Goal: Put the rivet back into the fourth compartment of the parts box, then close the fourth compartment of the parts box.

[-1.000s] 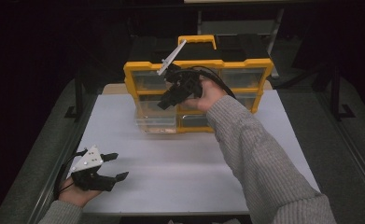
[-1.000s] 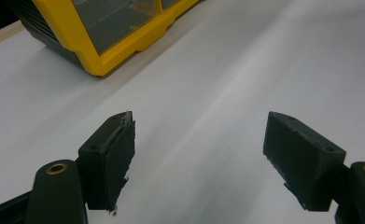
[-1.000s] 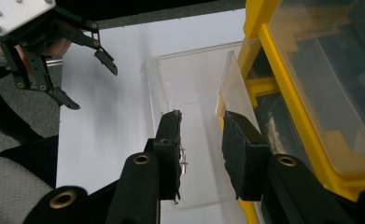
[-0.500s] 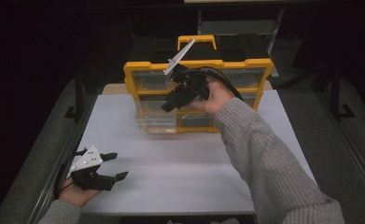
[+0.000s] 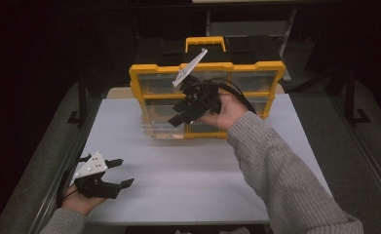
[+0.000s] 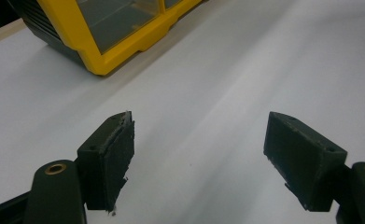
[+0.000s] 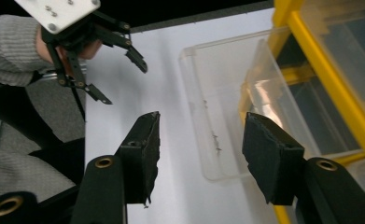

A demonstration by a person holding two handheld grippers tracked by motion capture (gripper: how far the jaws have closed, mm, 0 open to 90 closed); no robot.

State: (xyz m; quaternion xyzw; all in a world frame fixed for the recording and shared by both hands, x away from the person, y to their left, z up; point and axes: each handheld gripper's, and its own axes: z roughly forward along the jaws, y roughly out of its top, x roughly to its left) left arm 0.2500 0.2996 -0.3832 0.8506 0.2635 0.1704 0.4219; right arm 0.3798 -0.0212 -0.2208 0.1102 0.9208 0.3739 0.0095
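A yellow parts cabinet (image 5: 207,70) with clear drawers stands at the back of the white table (image 5: 202,175). Its lower-left clear drawer (image 5: 158,127) is pulled out toward me and looks empty. My right gripper (image 5: 177,114) hovers open just in front of the cabinet, above that drawer. In the right gripper view the open gripper (image 7: 201,119) frames the clear drawer (image 7: 217,88), with nothing between the jaws. My left gripper (image 5: 121,173) rests low at the table's front left, open and empty. In the left gripper view the gripper (image 6: 201,121) hangs over bare table, the cabinet's yellow corner (image 6: 119,37) far ahead.
A yellow carry handle (image 5: 205,41) tops the cabinet, which sits on a dark case. Metal rails run along both sides of the table. The left gripper (image 7: 119,70) and a grey sleeve (image 7: 7,42) appear beyond the right jaws.
The right hand and its gripper have shifted slightly right and down in front of the cabinet. The left gripper has hardly moved.
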